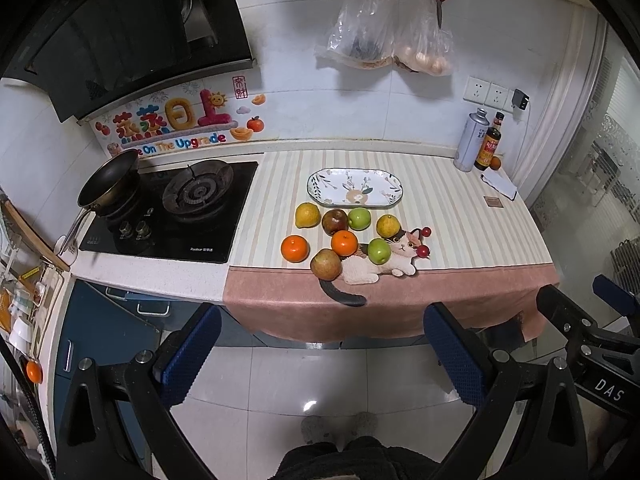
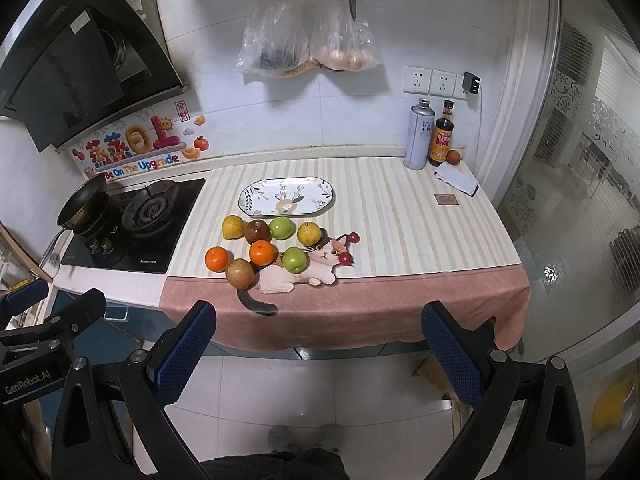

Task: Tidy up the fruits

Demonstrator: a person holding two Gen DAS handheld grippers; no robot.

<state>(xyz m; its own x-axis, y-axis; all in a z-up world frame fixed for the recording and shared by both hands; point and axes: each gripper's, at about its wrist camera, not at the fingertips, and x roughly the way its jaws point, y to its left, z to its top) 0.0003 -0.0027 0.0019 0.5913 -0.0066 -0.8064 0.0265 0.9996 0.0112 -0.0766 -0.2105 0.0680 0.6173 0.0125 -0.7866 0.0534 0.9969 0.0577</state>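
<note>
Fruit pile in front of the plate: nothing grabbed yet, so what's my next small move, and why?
Probably bring the right gripper, open and empty short of the counter, forward to the brownish pear. It sits nearest the edge, and the plate behind the fruit holds nothing. The left gripper is open too.

From behind my left hand-held gripper [image 1: 322,354], the brown pear [image 1: 326,264] covers part of the cat figure [image 1: 378,262] printed on the cloth, and the oranges overlap their neighbours. Far ahead, a small orange fruit [image 1: 495,163] sits half behind the dark bottle [image 1: 488,148], whose label is too small to read. The plastic bags [image 1: 384,36] hanging beyond the surface blur their contents — round pale things, nothing surer. Below my right hand-held gripper [image 2: 318,354], my slippers [image 2: 306,438] are half hidden by dark clothing, and the frame's lower edge cuts off both tools.
</note>
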